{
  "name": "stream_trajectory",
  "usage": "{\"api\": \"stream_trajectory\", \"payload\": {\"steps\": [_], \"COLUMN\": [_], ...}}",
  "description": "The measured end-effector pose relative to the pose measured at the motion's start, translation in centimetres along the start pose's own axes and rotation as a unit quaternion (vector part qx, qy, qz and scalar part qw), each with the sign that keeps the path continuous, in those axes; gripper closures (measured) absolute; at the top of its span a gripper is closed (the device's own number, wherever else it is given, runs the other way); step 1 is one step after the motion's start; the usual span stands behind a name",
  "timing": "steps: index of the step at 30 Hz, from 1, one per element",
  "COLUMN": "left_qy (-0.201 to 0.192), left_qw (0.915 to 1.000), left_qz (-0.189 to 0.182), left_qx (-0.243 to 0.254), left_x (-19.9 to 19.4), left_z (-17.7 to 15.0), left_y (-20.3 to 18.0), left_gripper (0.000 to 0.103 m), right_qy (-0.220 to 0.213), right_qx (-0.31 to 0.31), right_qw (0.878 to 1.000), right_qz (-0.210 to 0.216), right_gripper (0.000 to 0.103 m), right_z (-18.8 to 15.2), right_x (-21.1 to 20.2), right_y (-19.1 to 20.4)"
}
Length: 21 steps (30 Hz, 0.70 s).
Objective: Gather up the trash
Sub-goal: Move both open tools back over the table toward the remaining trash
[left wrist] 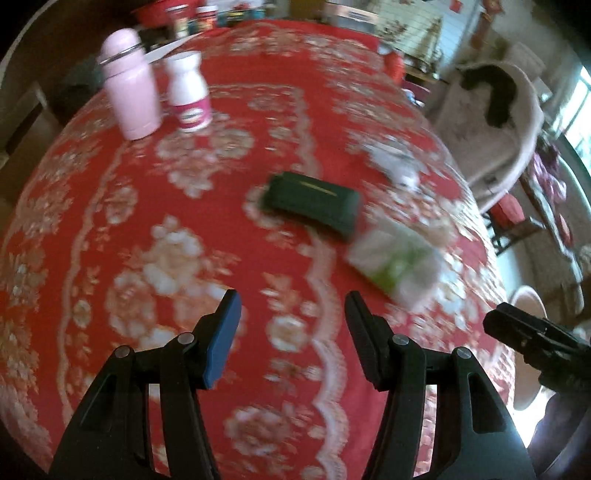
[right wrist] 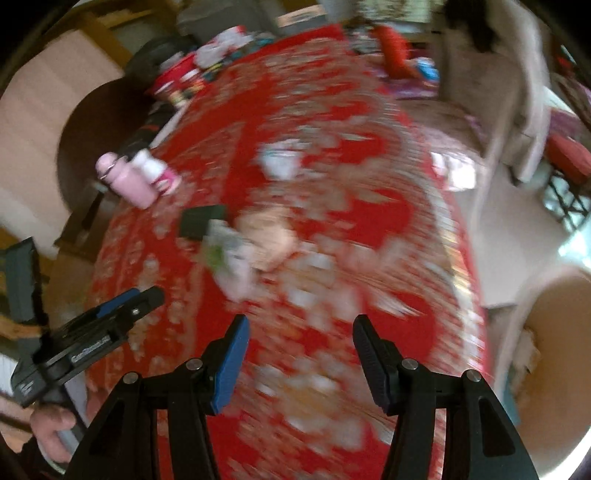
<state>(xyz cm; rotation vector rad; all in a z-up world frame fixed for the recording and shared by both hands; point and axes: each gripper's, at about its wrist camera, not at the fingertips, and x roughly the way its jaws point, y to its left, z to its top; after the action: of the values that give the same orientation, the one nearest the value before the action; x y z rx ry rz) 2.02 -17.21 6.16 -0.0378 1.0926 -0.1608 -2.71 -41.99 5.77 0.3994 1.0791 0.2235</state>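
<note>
A white and green crumpled packet (left wrist: 397, 264) lies on the red patterned tablecloth (left wrist: 184, 229), right of a dark green box (left wrist: 314, 203). A crumpled white scrap (left wrist: 397, 166) lies farther back right. My left gripper (left wrist: 291, 317) is open and empty, hovering short of the box. In the blurred right wrist view the packet (right wrist: 229, 254) lies beside the dark box (right wrist: 201, 221), with another white scrap (right wrist: 279, 162) beyond. My right gripper (right wrist: 301, 343) is open and empty above the cloth. The left gripper (right wrist: 122, 306) shows at the left edge of that view.
A pink flask (left wrist: 129, 85) and a white bottle with a pink label (left wrist: 188, 90) stand at the back left. Jars and tins (left wrist: 199, 18) crowd the far end. A beige chair (left wrist: 495, 122) stands right of the table. A pale bin (right wrist: 557, 354) stands low right.
</note>
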Motion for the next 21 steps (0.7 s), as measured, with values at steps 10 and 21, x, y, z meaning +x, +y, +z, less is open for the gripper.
{"api": "stream_trajectory", "payload": {"steps": [10,21], "left_qy": [0.008,0.013], "left_qw": [0.9996,0.9991], "left_qz": [0.014,-0.028], "left_qx": [-0.024,-0.030], "left_x": [1.4,1.5], "left_z": [1.7,3.1], "left_y": [5.5,5.7], "left_gripper": [0.046,0.046], "right_qy": [0.007,0.101], "right_qx": [-0.038,-0.007], "right_qw": [0.999,0.991], "right_qz": [-0.006,0.092], "right_gripper": [0.056,0.070], "right_z": [4.3,0.6], "right_x": [6.5,9.0], "right_y": [4.8,6.8]}}
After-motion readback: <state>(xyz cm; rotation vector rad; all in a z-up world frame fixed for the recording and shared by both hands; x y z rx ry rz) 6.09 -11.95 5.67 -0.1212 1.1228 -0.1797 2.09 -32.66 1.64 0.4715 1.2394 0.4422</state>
